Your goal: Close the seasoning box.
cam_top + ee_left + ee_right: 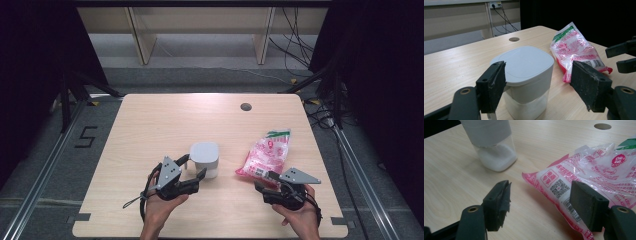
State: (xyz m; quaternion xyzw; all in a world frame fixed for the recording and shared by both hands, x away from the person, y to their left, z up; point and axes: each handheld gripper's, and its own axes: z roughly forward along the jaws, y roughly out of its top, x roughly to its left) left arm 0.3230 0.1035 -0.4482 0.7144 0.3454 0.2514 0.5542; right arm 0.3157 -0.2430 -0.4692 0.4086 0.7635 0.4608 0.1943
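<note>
- Wooden table [150,125]: lidded jar [205,159] stands between the spread, unclamped jaws of the left gripper [192,167].
- Right gripper [264,181] gapes at the pink bag [266,155] (nothing grasped); both pickups remain.

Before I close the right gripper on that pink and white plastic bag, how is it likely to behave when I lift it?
The bag will probably sag: its film is wrinkled and it lies flat on the table. The glossy plastic looks slippery, so a corner pinch may slide. The right gripper stands open at its near end; a grip further in seems safer.
</note>
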